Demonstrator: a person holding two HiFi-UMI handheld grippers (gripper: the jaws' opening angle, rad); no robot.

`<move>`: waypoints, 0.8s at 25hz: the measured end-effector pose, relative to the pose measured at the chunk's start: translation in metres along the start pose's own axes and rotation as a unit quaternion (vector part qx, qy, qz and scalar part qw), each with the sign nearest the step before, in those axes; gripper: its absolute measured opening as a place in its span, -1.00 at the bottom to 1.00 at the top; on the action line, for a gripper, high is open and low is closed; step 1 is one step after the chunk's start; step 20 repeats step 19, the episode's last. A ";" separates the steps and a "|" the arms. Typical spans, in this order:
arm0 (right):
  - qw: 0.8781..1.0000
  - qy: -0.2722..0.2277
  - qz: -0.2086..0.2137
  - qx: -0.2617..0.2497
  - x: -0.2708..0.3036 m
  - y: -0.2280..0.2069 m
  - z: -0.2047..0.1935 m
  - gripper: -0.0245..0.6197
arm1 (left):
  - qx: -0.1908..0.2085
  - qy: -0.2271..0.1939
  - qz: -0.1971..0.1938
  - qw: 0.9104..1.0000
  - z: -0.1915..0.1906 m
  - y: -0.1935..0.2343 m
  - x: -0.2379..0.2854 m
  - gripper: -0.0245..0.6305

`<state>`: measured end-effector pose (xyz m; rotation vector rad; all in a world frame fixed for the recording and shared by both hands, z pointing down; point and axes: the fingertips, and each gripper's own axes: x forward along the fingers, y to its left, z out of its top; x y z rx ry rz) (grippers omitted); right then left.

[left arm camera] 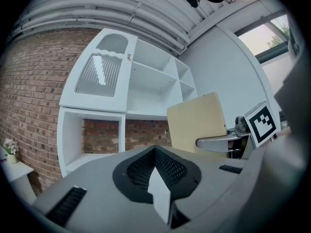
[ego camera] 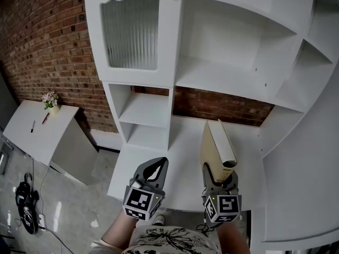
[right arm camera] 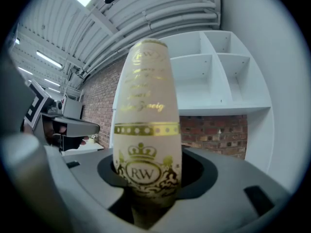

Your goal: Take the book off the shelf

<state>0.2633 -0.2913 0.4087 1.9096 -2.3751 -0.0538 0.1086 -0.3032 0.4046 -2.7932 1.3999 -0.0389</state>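
Note:
A cream book with a gold crown and "RW" on its spine stands upright, clear of the shelves, over the white desk top. My right gripper is shut on its lower end, and the spine fills the gap between the jaws. My left gripper hangs to the left of the book at about the same height, shut and empty, tips together. From the left gripper view the book's flat cover shows to the right. The white shelf unit behind has bare compartments.
A cabinet door with ribbed glass is at upper left, with small open cubbies below it. A brick wall runs behind. A low white table with a flower pot stands at left. Cables and a black object lie on the floor.

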 end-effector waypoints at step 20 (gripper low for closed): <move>1.000 0.001 -0.014 0.000 0.006 -0.001 0.000 -0.21 | -0.005 -0.005 -0.016 1.000 0.000 0.010 0.014 -0.89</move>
